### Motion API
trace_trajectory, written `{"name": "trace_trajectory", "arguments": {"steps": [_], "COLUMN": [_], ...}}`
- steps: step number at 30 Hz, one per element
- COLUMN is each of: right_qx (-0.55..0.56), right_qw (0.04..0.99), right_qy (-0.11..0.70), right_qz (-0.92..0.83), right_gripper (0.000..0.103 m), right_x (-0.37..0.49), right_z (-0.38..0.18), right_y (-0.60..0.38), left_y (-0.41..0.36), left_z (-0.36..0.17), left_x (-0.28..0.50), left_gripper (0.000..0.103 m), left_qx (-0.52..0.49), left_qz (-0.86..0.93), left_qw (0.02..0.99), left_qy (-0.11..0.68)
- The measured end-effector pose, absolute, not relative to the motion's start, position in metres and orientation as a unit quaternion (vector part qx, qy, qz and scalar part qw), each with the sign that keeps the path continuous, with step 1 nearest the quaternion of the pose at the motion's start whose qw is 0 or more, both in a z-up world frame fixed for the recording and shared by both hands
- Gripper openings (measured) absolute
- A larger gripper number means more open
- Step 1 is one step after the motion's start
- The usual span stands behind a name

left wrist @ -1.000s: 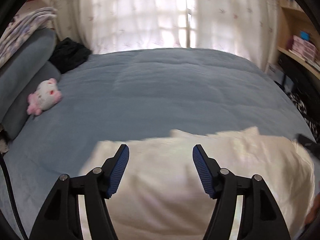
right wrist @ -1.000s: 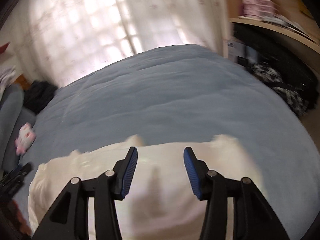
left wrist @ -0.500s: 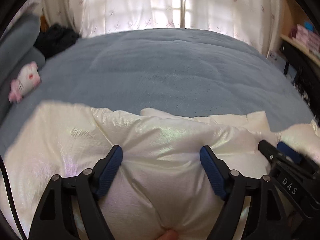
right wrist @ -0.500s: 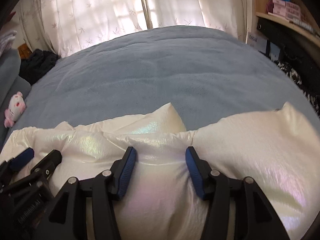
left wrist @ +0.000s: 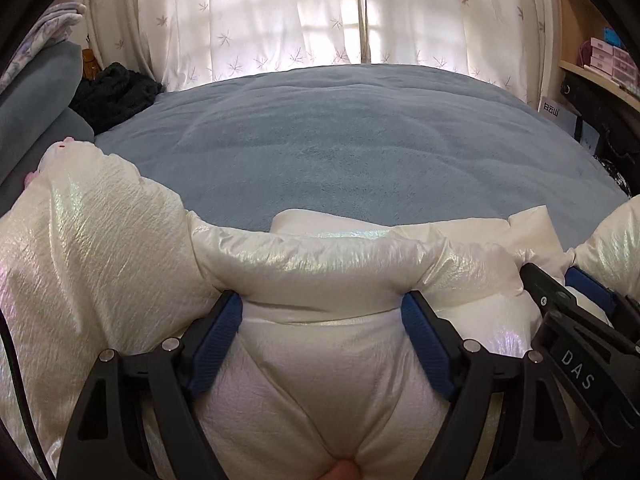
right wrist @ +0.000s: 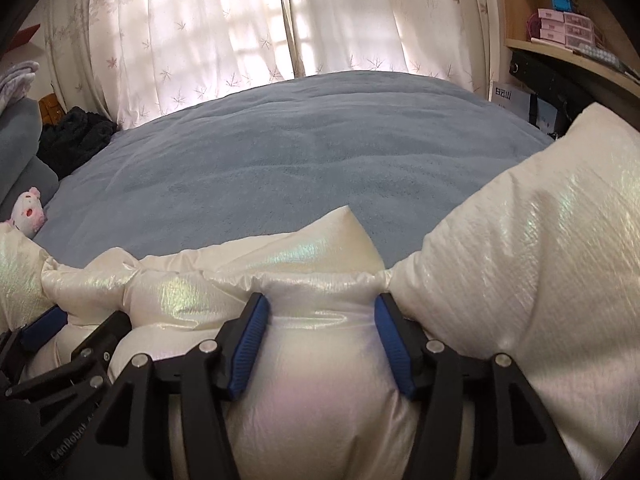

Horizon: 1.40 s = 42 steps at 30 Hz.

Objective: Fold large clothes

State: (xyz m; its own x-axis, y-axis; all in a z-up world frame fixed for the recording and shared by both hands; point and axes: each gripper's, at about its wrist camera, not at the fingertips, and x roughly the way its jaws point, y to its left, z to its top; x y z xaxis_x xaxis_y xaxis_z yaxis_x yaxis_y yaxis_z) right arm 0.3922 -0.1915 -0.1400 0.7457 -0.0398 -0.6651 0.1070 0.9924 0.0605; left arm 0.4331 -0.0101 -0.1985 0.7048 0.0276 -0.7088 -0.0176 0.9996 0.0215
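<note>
A puffy, shiny white padded jacket (left wrist: 100, 264) lies at the near edge of a blue-grey bed (left wrist: 344, 136). My left gripper (left wrist: 322, 308) has its jaws wide around a thick padded ridge of the jacket, pads pressing into it. My right gripper (right wrist: 320, 310) grips a bulge of the same jacket (right wrist: 520, 248) between its blue pads. The right gripper shows at the right of the left wrist view (left wrist: 576, 300); the left one shows at the lower left of the right wrist view (right wrist: 44, 328). The two stand close, side by side.
The bed (right wrist: 304, 152) stretches to white curtains (left wrist: 320, 16). A pink plush toy (right wrist: 27, 210), grey pillows (left wrist: 36, 92) and a black garment (left wrist: 112, 92) lie at the left. Shelves with boxes (right wrist: 568, 28) stand at the right.
Both grippers dropped from above the jacket onto it and closed on its padding. The jacket's near edge is now bunched and raised, with fabric rising at both sides.
</note>
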Motion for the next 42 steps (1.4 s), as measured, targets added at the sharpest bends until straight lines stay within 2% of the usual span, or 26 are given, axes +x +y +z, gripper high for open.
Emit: {"name": "trace_trajectory", "arguments": {"steps": [11,14,18,26,34,38,42], "right_qx": [0.048,0.012,-0.039,-0.001,0.118,0.135,0.097], "right_qw": [0.928,0.918,0.913,0.908,0.913,0.911,0.905], "right_qy": [0.369,0.395,0.405,0.412,0.385,0.386,0.406], "right_qz": [-0.034,-0.006,-0.002,-0.069,-0.061,-0.054,-0.077], "right_gripper": [0.057,0.057,0.055,0.055,0.056,0.057,0.057], "right_x": [0.396,0.403,0.405,0.404,0.384,0.383,0.385], "right_z": [-0.14,-0.133,-0.116,-0.106,-0.132,-0.137,-0.128], "right_y": [-0.195,-0.196,-0.213,-0.301,-0.362,-0.363,-0.352], "left_y": [0.004,0.012,0.042,0.141,0.148,0.153,0.154], "left_z": [-0.2,-0.191,-0.173,-0.186,-0.21,-0.212,-0.203], "left_x": [0.443,0.451,0.451,0.466,0.461,0.467,0.464], "left_gripper": [0.082,0.083,0.081,0.081,0.083,0.083,0.083], "left_qx": [-0.005,0.035,0.111,0.01,-0.037,-0.054,-0.03], "left_qz": [-0.013,-0.025,0.026,0.097,0.064,0.057,0.062], "left_qw": [0.912,0.908,0.915,0.9,0.901,0.897,0.897], "left_qy": [0.409,0.416,0.387,0.424,0.427,0.435,0.437]}}
